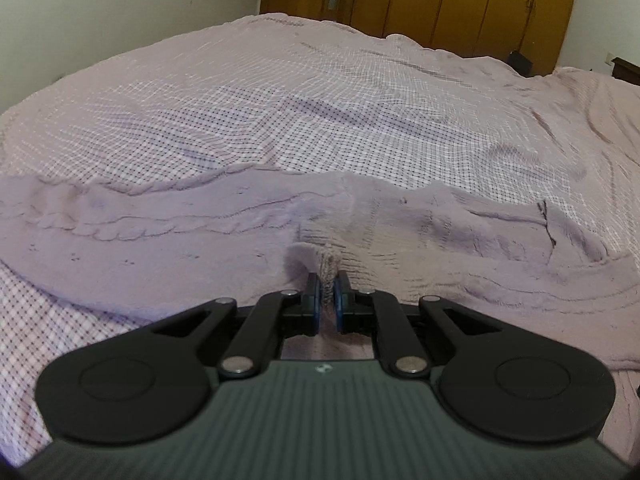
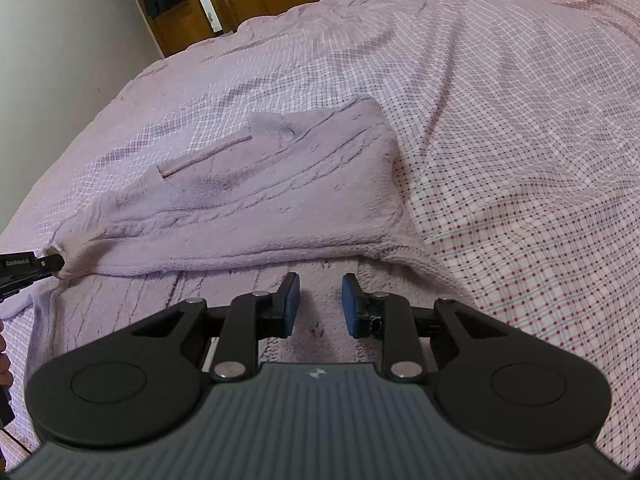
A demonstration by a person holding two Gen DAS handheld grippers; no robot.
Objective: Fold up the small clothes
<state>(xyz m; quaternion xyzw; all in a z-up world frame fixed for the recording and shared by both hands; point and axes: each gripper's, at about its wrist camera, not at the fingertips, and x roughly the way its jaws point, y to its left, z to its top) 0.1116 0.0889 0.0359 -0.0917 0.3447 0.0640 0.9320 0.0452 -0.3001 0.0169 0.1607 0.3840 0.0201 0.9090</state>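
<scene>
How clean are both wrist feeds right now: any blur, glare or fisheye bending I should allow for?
Left wrist view: dim, flat light, no glare; the bed sheet bows strongly toward the edges; the left tool, shut on a fold of the fleece garment, is sharp. Right wrist view: same soft light, slight softness at the rim, the right tool crisp, open over the garment.
</scene>
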